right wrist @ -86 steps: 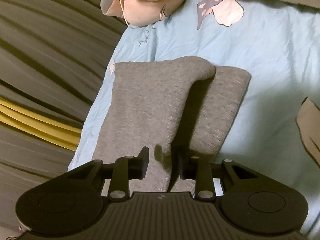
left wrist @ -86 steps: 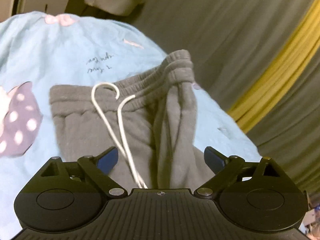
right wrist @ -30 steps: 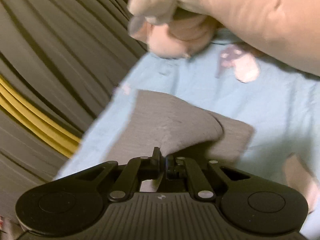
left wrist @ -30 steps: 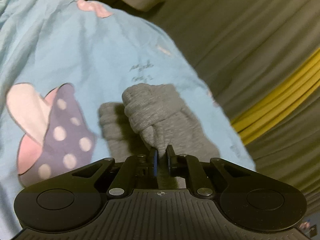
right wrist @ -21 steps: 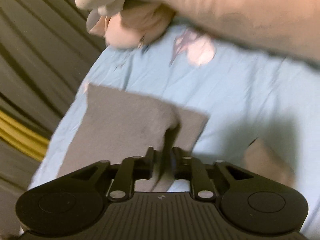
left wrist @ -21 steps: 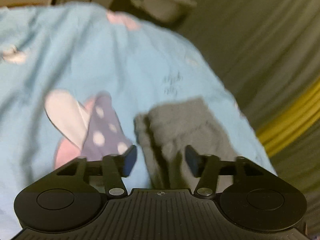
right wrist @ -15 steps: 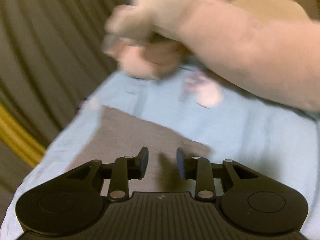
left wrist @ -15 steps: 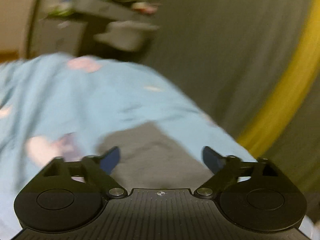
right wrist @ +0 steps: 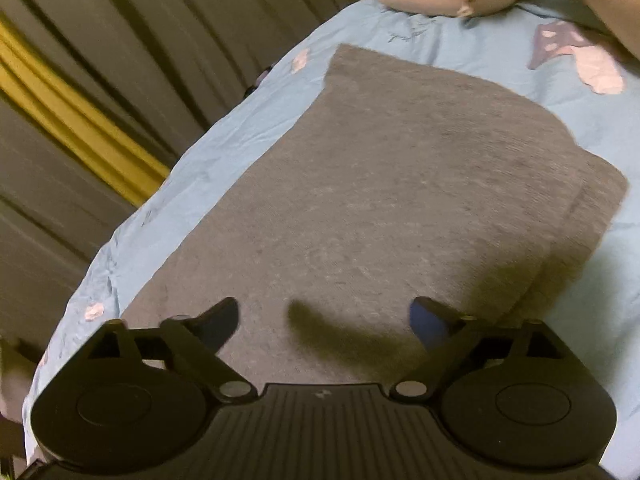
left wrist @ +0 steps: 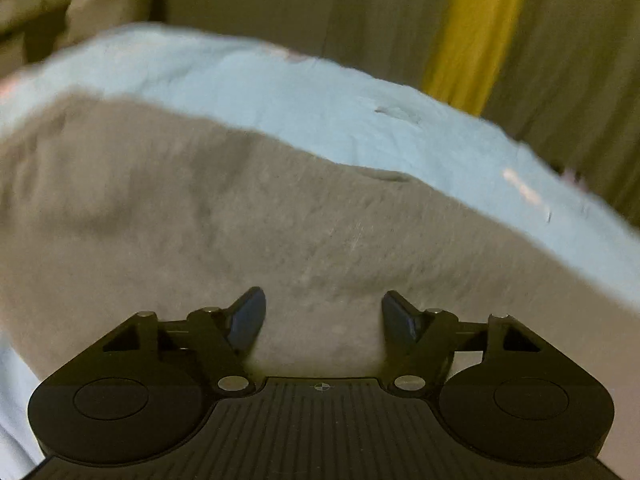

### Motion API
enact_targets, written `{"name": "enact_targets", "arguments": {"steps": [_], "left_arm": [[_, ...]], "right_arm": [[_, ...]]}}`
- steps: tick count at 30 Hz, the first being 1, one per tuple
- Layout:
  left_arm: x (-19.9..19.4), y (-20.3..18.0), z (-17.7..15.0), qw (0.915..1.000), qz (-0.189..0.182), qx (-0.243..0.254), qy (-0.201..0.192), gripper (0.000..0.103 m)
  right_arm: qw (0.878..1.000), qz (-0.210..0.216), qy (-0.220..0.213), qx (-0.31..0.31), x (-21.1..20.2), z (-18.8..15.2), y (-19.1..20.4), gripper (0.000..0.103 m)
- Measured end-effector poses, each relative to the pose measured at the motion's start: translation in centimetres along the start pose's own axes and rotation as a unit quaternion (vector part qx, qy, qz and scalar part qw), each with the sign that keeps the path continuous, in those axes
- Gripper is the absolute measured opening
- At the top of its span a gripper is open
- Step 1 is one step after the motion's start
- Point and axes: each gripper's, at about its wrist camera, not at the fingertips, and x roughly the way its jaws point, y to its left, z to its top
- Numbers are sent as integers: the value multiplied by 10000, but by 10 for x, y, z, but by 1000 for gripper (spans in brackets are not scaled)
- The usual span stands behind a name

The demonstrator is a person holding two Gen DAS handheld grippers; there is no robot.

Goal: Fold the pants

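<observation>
on the blue bed sheet the grey pants are laid folded near its edge; both left tool and right tool are held apart, gripping nothing.

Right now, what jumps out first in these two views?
The grey pants fill the middle of both views, folded flat on the light blue bedsheet. Both the left gripper and the right gripper hang open just above the fabric, holding nothing. A yellow stripe cuts through the grey curtain beside the bed.
</observation>
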Motion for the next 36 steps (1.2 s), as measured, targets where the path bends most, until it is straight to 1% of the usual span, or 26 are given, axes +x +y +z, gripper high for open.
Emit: {"name": "enact_targets", "arguments": {"steps": [1, 2, 4, 5, 9, 10, 12, 13, 15, 16, 20, 21, 24, 26, 28, 30, 31, 32, 34, 35, 36], "left_arm": [[-2, -3, 0, 9996, 255, 73, -39, 71], [-3, 0, -1, 9992, 397, -11, -30, 71], [-4, 11, -4, 9985, 465, -287, -13, 70], [-5, 14, -4, 9981, 492, -362, -18, 67], [-14, 18, -5, 9949, 874, -480, -122, 64], [-17, 23, -5, 9935, 997, -538, -122, 65], [-19, 32, -7, 9860, 1533, -645, -72, 70], [-19, 38, -7, 9832, 1675, -724, -63, 73], [-21, 47, -6, 9808, 1771, -813, -20, 73], [-24, 47, -5, 9788, 1880, -806, -37, 71], [-30, 42, -7, 9673, 2468, -574, -82, 71], [-31, 43, -8, 9653, 2551, -549, -60, 71], [-31, 50, -8, 9642, 2576, -635, -18, 71], [-31, 49, -9, 9628, 2634, -596, -57, 76], [-29, 48, -9, 9617, 2671, -607, -139, 79], [-30, 50, -9, 9626, 2602, -731, -187, 80], [-30, 51, -8, 9636, 2544, -791, -208, 84], [-31, 52, -8, 9652, 2467, -835, -218, 88], [-33, 52, -9, 9677, 2358, -874, -202, 91], [-35, 52, -9, 9675, 2366, -870, -197, 91], [-36, 51, -9, 9672, 2374, -882, -197, 92]], "right_arm": [[10000, -42, 27, -51, 1, 0, 2, 99], [10000, -53, 25, -70, 0, -1, 3, 99], [10000, -31, 25, -50, -2, -3, 2, 99], [10000, -8, 17, -22, -3, -3, 0, 99], [10000, 47, 11, 40, -2, -4, -2, 99], [10000, 47, 10, 42, -2, -4, -2, 99], [10000, 41, 14, 40, -2, -4, -2, 99], [10000, 45, 17, 39, -2, -4, -2, 99], [10000, 63, 21, 53, -2, -3, -4, 99], [9999, 73, 20, 71, -2, -3, -4, 99], [9999, 81, 13, 113, -3, -4, -4, 99], [9999, 82, 12, 113, -3, -4, -5, 99], [9999, 93, 3, 141, -3, -4, -5, 99], [9997, 140, -27, 214, -4, -4, -8, 99], [9988, 267, -103, 399, -7, -5, -13, 99], [9953, 548, -211, 769, -10, -6, -25, 99], [9910, 767, -273, 1064, -13, -7, -36, 99], [9839, 1022, -341, 1424, -16, -8, -48, 99], [9672, 1428, -425, 2059, -23, -11, -72, 99], [9583, 1536, -528, 2351, -29, -13, -86, 98], [9540, 1539, -655, 2489, -35, -14, -95, 96]]}}
